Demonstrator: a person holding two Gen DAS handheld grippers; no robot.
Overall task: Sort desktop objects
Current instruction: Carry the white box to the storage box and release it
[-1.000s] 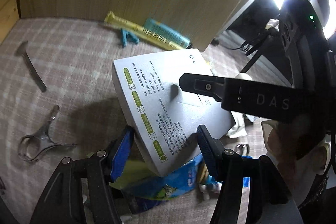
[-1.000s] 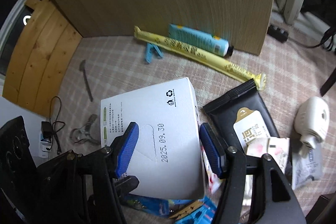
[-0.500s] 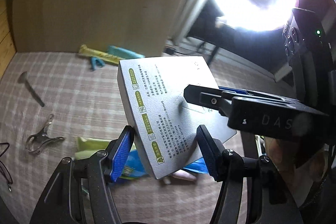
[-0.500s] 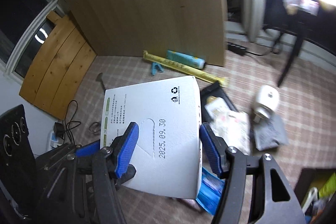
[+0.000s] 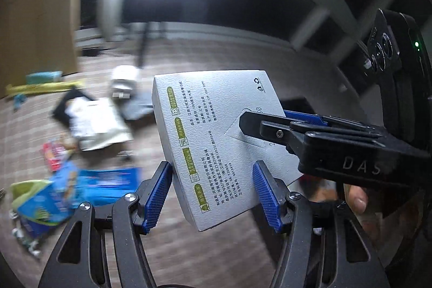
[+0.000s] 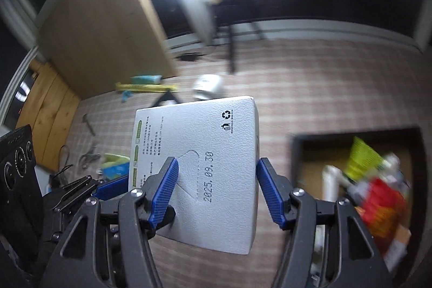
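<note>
A flat white box with green labels and a printed date is held in the air above the checked cloth. My left gripper is shut on its near edge. My right gripper is shut on the same box from the other side, and its black finger crosses the box in the left wrist view. A brown open bin with red and yellow packets lies at the right of the right wrist view, beside the box.
Loose packets lie on the cloth: blue and green ones, a black pouch, a white device. A yellow strip and teal tube lie by a wooden panel. A metal clip lies at left.
Both grippers have lifted the white box higher and carried it to the right. The bin has come into the right wrist view, and the loose items have slid left.
</note>
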